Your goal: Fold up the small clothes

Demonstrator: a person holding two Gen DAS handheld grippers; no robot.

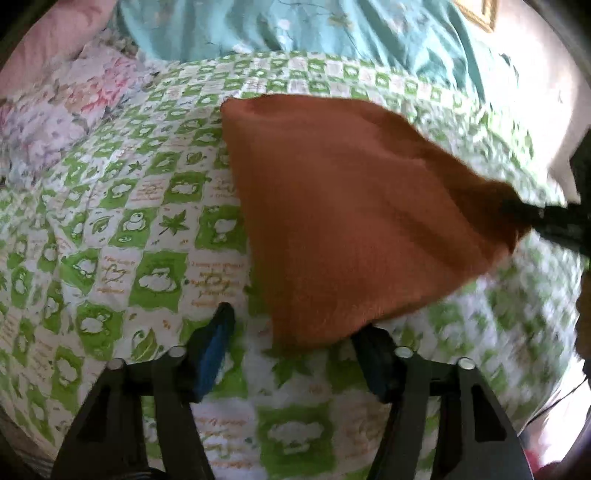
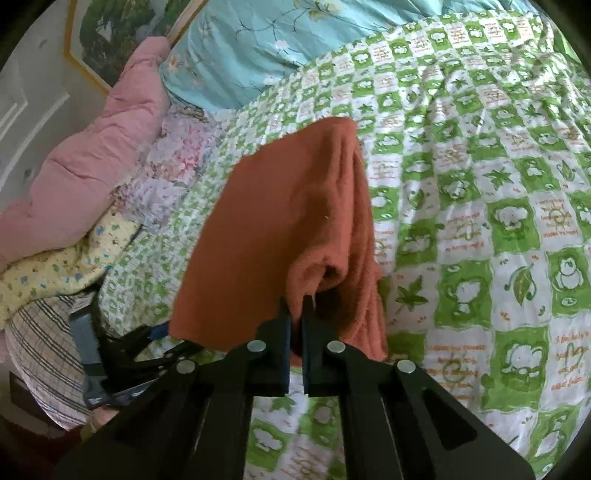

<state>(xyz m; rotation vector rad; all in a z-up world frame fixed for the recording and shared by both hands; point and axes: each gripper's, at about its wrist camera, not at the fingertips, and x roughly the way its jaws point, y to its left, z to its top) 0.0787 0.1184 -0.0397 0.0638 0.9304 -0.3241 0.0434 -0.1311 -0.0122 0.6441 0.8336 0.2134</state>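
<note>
An orange-brown fleece garment [image 1: 354, 221] hangs above the green-and-white checked bedspread [image 1: 129, 229]. My right gripper [image 2: 297, 306] is shut on one edge of the garment [image 2: 288, 221] and holds it lifted; it also shows at the right edge of the left wrist view [image 1: 546, 218], pinching a corner. My left gripper [image 1: 295, 332] is open, its fingers wide apart, with the garment's lower edge hanging just above and between them, not gripped. The left gripper shows in the right wrist view at lower left [image 2: 147, 343].
A teal floral pillow [image 2: 258, 48] and a pink quilt [image 2: 92, 166] lie at the head of the bed. Floral, yellow-patterned and striped cloths [image 2: 55, 273] are piled at the left. A framed picture [image 2: 122, 33] hangs on the wall.
</note>
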